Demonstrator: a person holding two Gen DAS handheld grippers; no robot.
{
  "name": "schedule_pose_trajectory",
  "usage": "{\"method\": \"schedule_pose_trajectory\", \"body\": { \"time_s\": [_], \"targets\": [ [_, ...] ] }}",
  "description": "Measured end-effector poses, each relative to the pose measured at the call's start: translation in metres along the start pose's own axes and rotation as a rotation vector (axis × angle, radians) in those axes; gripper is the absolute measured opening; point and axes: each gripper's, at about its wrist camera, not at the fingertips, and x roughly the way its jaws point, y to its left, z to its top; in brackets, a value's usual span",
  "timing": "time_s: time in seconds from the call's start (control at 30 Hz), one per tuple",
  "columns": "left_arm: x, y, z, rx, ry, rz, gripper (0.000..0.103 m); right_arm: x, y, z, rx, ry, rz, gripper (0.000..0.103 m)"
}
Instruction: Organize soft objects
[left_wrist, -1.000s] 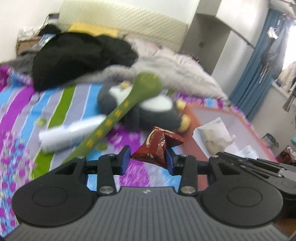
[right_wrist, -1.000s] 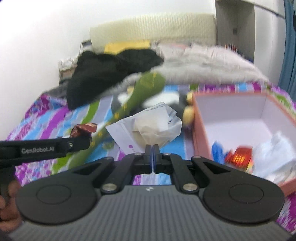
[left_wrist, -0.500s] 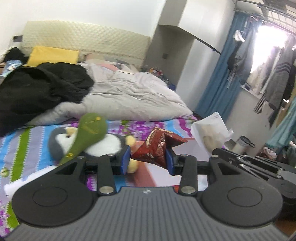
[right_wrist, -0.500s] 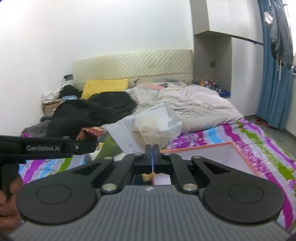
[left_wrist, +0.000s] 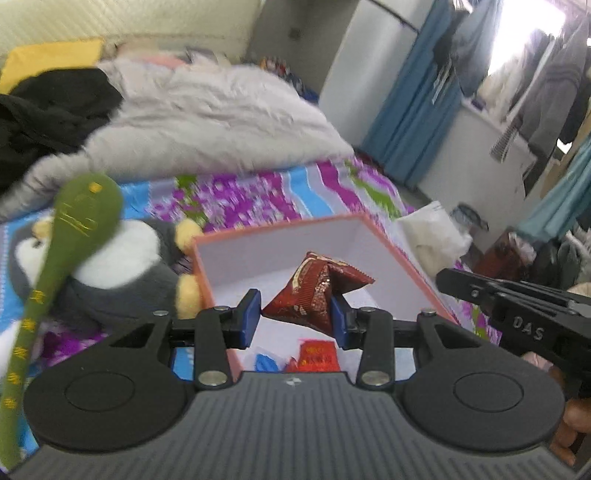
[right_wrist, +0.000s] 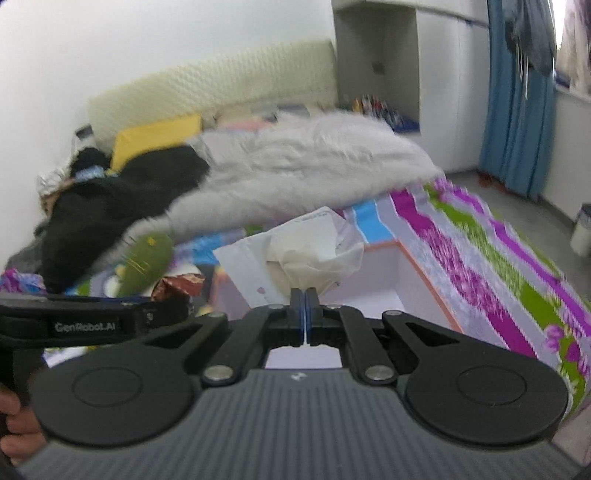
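Left gripper (left_wrist: 295, 317) clamped on red snack packet (left_wrist: 317, 291), over pink box (left_wrist: 406, 254); right gripper (right_wrist: 304, 314) pinched tight on tissue pack (right_wrist: 295, 258); small packets already inside; penguin plush (left_wrist: 122, 266), green plush (left_wrist: 74, 229) left outside.

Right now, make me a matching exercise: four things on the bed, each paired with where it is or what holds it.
Things:
1. red snack packet
2. white tissue pack
3. penguin toy
4. black clothes

Places:
A. lying on the striped sheet beside the pink box
B. pinched in the right gripper
C. heaped near the yellow pillow
D. held in the left gripper above the box

Pairs: 1-D, 2-B, 3-A, 4-C
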Motion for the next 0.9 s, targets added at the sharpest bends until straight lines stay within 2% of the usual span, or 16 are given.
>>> {"method": "schedule_pose_trajectory", "body": {
  "time_s": [0.13,0.33,0.47,0.63,0.77,0.9],
  "targets": [
    [0.049,-0.007,0.004,-0.029,0.101,-0.020,0.046,0.033,-0.023,-0.006,0.018,0.088,-0.025,0.005],
    [0.114,-0.017,0.008,-0.022,0.212,0.045,0.046,0.083,-0.054,-0.022,0.043,0.227,-0.079,0.004],
    [0.151,-0.011,0.007,-0.059,0.282,0.039,0.046,0.106,-0.071,-0.033,0.040,0.285,-0.120,0.004],
    [0.169,-0.011,0.003,-0.044,0.317,0.067,0.046,0.123,-0.084,-0.048,0.057,0.338,-0.136,0.004],
    [0.175,-0.012,0.001,-0.036,0.331,0.071,0.057,0.131,-0.092,-0.057,0.067,0.368,-0.129,0.004],
    [0.171,-0.014,0.000,-0.031,0.324,0.068,0.061,0.131,-0.094,-0.060,0.075,0.370,-0.121,0.005]
  ]
}}
